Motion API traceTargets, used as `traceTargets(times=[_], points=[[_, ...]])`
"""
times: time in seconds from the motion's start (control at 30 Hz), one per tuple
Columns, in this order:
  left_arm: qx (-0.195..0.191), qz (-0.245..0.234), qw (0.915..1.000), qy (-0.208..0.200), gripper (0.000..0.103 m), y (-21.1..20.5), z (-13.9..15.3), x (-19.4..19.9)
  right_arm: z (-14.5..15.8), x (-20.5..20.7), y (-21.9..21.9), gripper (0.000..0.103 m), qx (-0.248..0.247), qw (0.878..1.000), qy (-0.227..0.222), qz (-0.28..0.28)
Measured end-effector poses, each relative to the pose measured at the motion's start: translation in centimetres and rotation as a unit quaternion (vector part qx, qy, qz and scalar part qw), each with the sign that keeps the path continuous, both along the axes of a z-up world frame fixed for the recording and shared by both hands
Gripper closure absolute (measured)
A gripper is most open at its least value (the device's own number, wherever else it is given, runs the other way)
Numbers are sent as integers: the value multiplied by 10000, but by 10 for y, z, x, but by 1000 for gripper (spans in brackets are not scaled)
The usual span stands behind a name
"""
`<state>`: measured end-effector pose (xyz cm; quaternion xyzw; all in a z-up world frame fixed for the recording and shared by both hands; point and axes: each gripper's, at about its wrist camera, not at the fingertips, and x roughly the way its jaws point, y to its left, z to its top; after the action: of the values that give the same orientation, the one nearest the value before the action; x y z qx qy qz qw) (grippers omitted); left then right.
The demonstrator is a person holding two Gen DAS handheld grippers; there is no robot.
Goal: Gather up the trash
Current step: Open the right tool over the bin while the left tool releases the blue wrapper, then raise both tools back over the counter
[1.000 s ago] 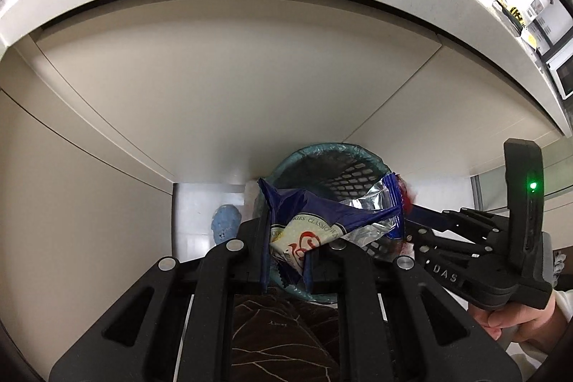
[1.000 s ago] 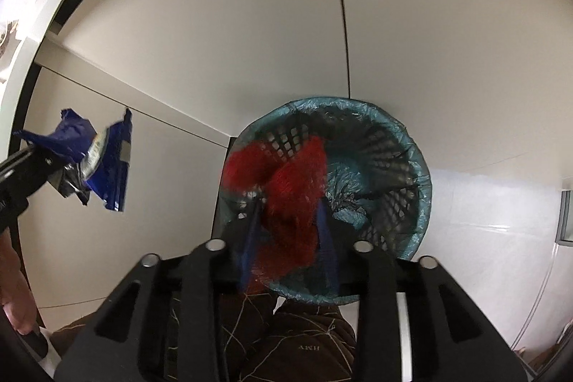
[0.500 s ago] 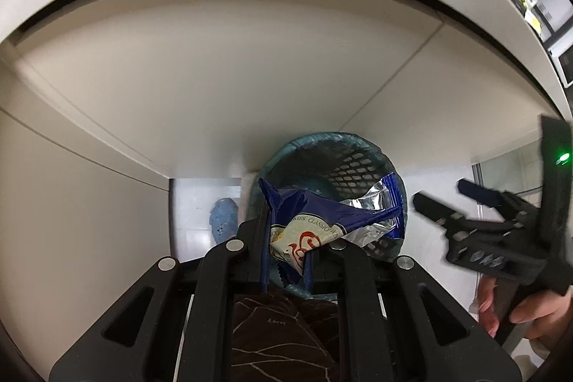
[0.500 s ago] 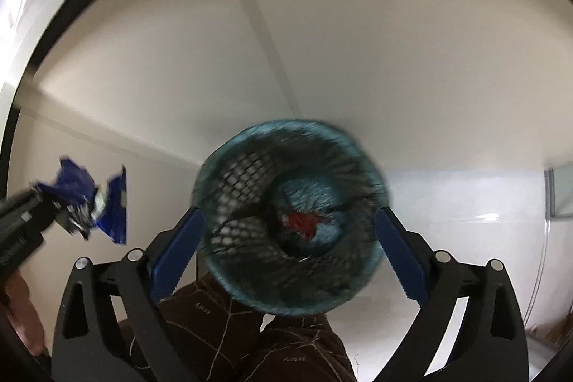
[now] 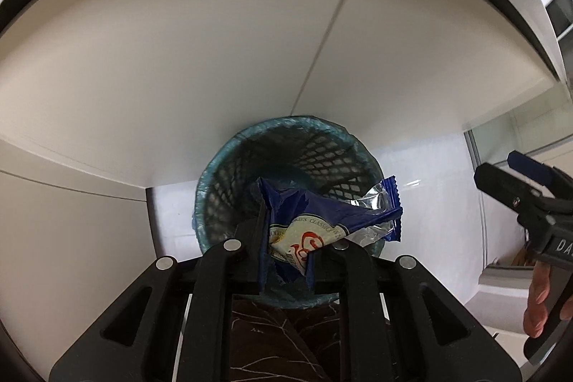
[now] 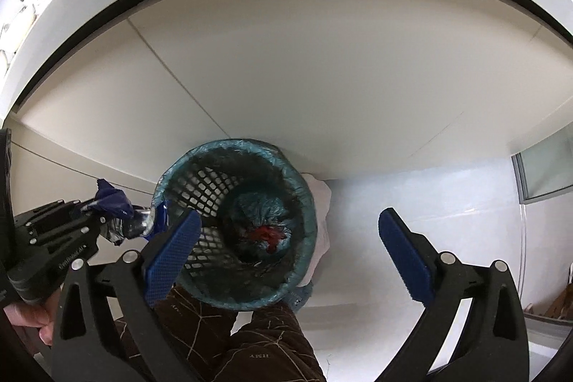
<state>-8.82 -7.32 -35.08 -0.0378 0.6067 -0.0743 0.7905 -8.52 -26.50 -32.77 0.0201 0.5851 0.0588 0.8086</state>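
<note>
Left gripper (image 5: pixel 286 256) points down over bin, jaws nearly closed, pads pinching blue/silver snack wrapper (image 5: pixel 322 224); jaws just been opening slightly, wrapper between them. Wrapper's foil end sticks out to right. Mesh wastebasket (image 5: pixel 229 174) w/ teal liner directly below, against white cabinet panel (image 5: pixel 179 59). Right gripper (image 5: pixel 530 188) at right edge, apart from bin, hand (image 5: pixel 540 306) on grip. Brown patterned fabric (image 5: pixel 286 339) at bottom.

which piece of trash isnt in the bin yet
The blue wrapper, clamped in the left gripper above the bin; the red trash lies at the bottom.
</note>
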Motion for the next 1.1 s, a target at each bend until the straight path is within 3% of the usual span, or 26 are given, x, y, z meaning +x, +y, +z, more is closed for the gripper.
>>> traceTargets(times=[0.13,0.3,0.37,0.43,0.5,0.57,0.67,0.87,1.1], points=[[15,-176,9998,-22,83,-14,-5,0,3,0,-4,8,-56,10000,-14,-76],[-14,-199,9998,-3,71,-23,-8,0,15,-3,-9,8,-59,10000,-50,-52],[-8,-186,9998,-41,51,-26,-7,0,17,-2,-9,8,-102,9999,-86,-31],[22,-124,9999,-97,39,-27,-5,1,21,-1,-10,8,-116,9998,-134,-30],[76,-138,9998,-133,33,-30,-4,2,23,0,-12,8,-105,9998,-184,-71],[86,-46,9997,-214,18,-27,3,2,25,1,-13,8,-99,9997,-204,-80],[73,150,9991,-379,6,-15,17,0,27,2,-11,8,-104,9997,-207,24],[51,462,9978,-478,6,13,55,1,43,5,-4,8,-137,9985,-401,345],[-41,1031,9915,-790,6,41,119,0,87,16,0,8,7,9963,-724,461]])
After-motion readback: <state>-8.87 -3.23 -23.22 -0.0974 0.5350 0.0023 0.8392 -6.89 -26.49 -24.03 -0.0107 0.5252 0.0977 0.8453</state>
